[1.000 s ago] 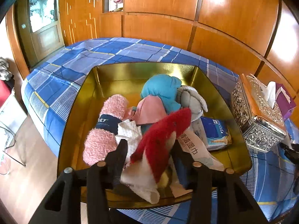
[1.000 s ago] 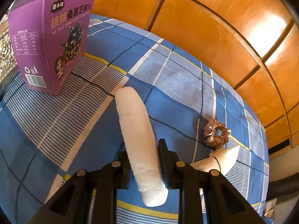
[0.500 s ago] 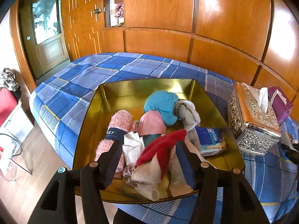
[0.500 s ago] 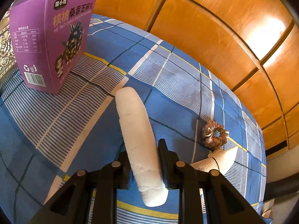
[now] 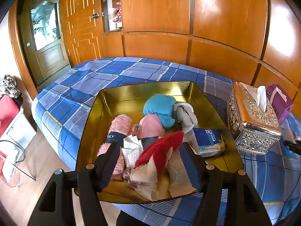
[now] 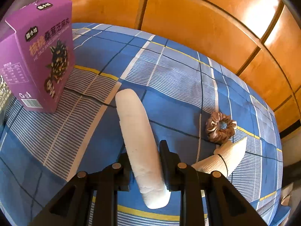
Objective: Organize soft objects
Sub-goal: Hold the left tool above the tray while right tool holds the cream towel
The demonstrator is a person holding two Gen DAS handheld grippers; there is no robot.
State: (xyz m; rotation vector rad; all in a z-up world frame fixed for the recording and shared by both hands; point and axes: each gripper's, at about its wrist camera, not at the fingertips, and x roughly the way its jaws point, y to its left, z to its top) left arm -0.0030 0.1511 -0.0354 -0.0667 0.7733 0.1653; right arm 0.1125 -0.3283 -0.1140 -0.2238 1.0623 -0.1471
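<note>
A gold tray [image 5: 90, 128] on the blue plaid bed holds a pink fluffy roll [image 5: 120, 126], a blue cloth [image 5: 160, 107], a pink cloth [image 5: 152, 126], a grey-white sock [image 5: 186, 116] and a wipes pack [image 5: 208, 141]. A red and white cloth [image 5: 161, 148] lies at the tray's near side. My left gripper [image 5: 150, 146] hovers over it, jaws opening, the cloth between them but untouched. My right gripper [image 6: 144, 150] is shut on a white roll [image 6: 137, 131] above the bedspread. A brown scrunchie [image 6: 220, 130] and a cream banded roll [image 6: 225, 160] lie to its right.
A silver tissue box [image 5: 252, 120] stands right of the tray, with a purple carton [image 5: 280, 101] behind it; the same purple carton [image 6: 41, 66] sits left of the white roll. Wooden panels back the bed. The bed's edge and the floor fall away at the left.
My left gripper's jaws have spread off the red and white cloth, which now lies in the tray, and the gripper has drawn back and up. The right gripper still holds the white roll.
</note>
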